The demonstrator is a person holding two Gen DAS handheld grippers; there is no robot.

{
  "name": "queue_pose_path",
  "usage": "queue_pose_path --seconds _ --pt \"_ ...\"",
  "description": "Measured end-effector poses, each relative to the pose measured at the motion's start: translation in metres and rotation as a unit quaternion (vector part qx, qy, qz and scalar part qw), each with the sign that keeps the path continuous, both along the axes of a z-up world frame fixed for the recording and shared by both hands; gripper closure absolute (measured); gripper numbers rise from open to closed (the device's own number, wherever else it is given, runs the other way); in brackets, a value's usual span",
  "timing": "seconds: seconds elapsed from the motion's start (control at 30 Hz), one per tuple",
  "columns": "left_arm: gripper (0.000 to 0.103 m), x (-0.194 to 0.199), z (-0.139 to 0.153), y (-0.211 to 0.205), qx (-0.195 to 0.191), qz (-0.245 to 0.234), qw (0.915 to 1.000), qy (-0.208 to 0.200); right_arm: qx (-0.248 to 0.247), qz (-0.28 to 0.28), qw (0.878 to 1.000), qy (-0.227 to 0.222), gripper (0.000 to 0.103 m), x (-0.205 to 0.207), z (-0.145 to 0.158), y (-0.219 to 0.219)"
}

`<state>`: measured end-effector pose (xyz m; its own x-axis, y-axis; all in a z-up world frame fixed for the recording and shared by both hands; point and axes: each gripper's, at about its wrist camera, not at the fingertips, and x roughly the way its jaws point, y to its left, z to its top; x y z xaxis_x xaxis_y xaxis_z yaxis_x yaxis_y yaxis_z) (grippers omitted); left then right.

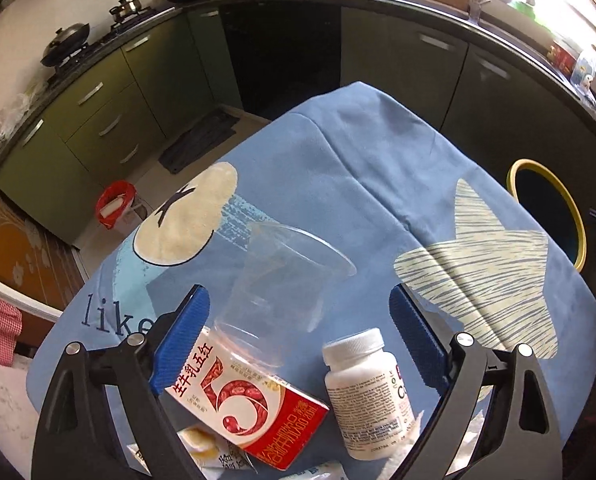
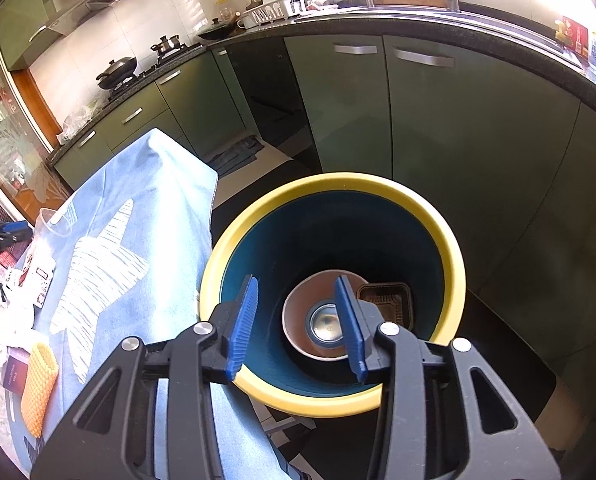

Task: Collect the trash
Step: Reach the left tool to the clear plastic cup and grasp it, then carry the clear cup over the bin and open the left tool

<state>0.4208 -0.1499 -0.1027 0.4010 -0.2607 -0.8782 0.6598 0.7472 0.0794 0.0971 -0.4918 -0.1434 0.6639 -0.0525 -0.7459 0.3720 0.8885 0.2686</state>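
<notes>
My left gripper (image 1: pixel 300 306) is open above the blue tablecloth (image 1: pixel 358 152). A clear plastic cup (image 1: pixel 281 292) lies tilted between its fingers, resting on a red and white carton (image 1: pixel 245 404). A white pill bottle (image 1: pixel 364 392) stands just right of the carton. My right gripper (image 2: pixel 298 300) is open and empty over the yellow-rimmed bin (image 2: pixel 450 252), which holds a paper bowl (image 2: pixel 298 316) and a dark brown tray (image 2: pixel 386 300). The bin also shows in the left wrist view (image 1: pixel 576 216) at the table's right edge.
Wrappers (image 1: pixel 201 444) lie near the table's front edge. A yellow mesh sleeve (image 2: pixel 37 384) and a dark box (image 2: pixel 15 372) lie on the cloth at left. A red bucket (image 1: pixel 115 204) stands on the floor. Green cabinets (image 2: pixel 438 120) ring the room.
</notes>
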Motion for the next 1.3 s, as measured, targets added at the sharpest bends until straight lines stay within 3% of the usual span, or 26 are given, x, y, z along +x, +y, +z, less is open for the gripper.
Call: queue_pose_path --seconds 0.37,0.63,0.67,0.97,1.3 --pt "0.025 0.034 -0.034 -0.017 0.036 -0.014 0.9984 0.041 0.001 0.012 1.0 0.01 0.063 0.01 -0.002 0.006" --pt "0.029 0.034 -0.034 -0.021 0.039 -0.028 0.998 0.042 0.011 0.014 1.0 0.012 0.063 0.011 -0.005 0.002" --pt "0.036 0.031 -0.033 -0.022 0.038 -0.036 0.9978 0.04 0.012 0.014 1.0 0.012 0.063 0.011 -0.005 0.002" --pt "0.038 0.017 -0.033 -0.032 0.064 -0.046 0.9967 0.021 0.019 0.018 1.0 0.016 0.063 0.006 -0.009 0.0" --pt "0.038 0.007 0.011 -0.035 0.032 -0.033 0.9987 -0.023 0.025 0.015 1.0 0.002 0.063 -0.003 -0.005 -0.003"
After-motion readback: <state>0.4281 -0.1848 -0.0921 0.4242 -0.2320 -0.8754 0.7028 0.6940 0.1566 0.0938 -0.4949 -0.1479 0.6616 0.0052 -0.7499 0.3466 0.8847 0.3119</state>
